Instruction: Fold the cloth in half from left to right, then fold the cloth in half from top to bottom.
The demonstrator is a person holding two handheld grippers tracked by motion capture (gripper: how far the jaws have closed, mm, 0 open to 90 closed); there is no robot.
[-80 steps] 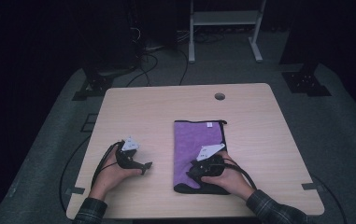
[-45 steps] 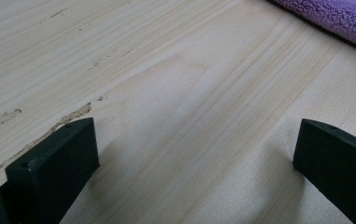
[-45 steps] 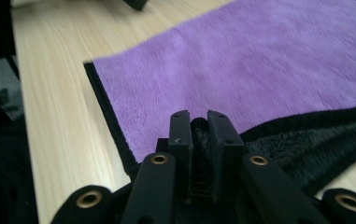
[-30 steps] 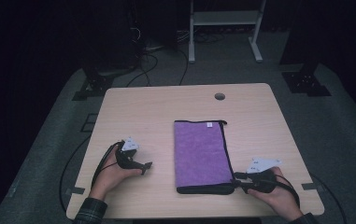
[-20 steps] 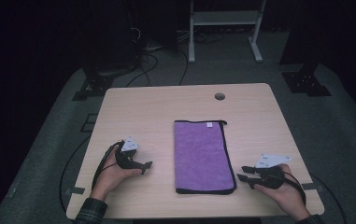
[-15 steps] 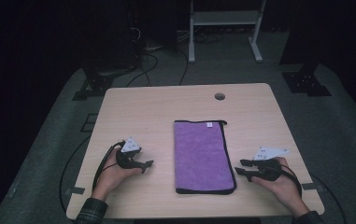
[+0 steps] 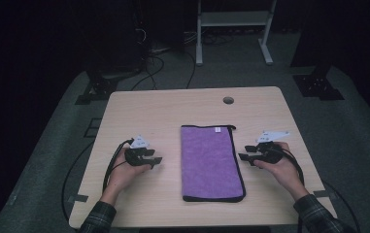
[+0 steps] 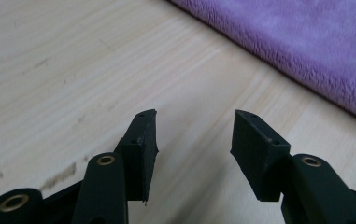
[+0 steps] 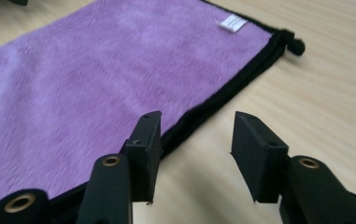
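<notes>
A folded purple microfibre towel (image 7: pixel 212 162) with black edging lies flat at the middle of the light wooden table (image 7: pixel 173 104), its long side running near to far. The left gripper (image 7: pixel 155 157) rests on the table just left of the towel, jaws spread and empty, apart from the cloth. The right gripper (image 7: pixel 243 152) sits just right of the towel, jaws spread, nothing between them, tips beside the black hem (image 9: pixel 222 100).
</notes>
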